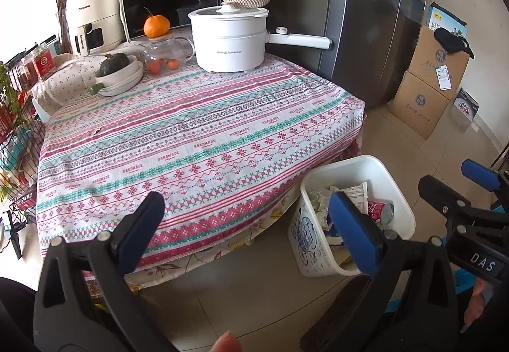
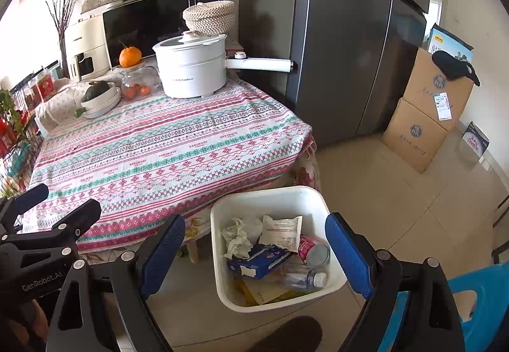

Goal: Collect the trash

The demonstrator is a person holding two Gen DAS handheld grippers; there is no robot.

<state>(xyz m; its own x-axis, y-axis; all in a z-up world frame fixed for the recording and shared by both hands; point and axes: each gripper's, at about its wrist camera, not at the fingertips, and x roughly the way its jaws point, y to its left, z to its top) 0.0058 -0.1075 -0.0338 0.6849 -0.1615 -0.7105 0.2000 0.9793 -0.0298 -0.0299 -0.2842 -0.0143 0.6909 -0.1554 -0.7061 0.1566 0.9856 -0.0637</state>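
Observation:
A white plastic bin (image 2: 222,259) stands on the tiled floor by the table's near right corner. Inside lie crumpled tissue (image 2: 237,239), a white wrapper (image 2: 281,232), a blue carton (image 2: 259,259), a red can (image 2: 313,251) and a clear bottle (image 2: 302,279). My right gripper (image 2: 256,253) hovers above the bin, open, nothing between its blue pads. My left gripper (image 1: 246,229) is open and empty over the table's near edge, left of the bin (image 1: 400,196). The right gripper (image 1: 455,189) shows at that view's right edge. The left gripper (image 2: 44,202) appears at the right wrist view's left edge.
The patterned tablecloth (image 1: 197,135) bears a white electric pot (image 1: 230,40), a glass teapot with an orange (image 1: 157,26) on it, bowls with a green squash (image 1: 116,64), a microwave and an air fryer. A grey fridge (image 2: 346,43), stacked cardboard boxes (image 2: 426,116), a blue stool (image 2: 483,304) and a wire rack (image 1: 16,142) surround it.

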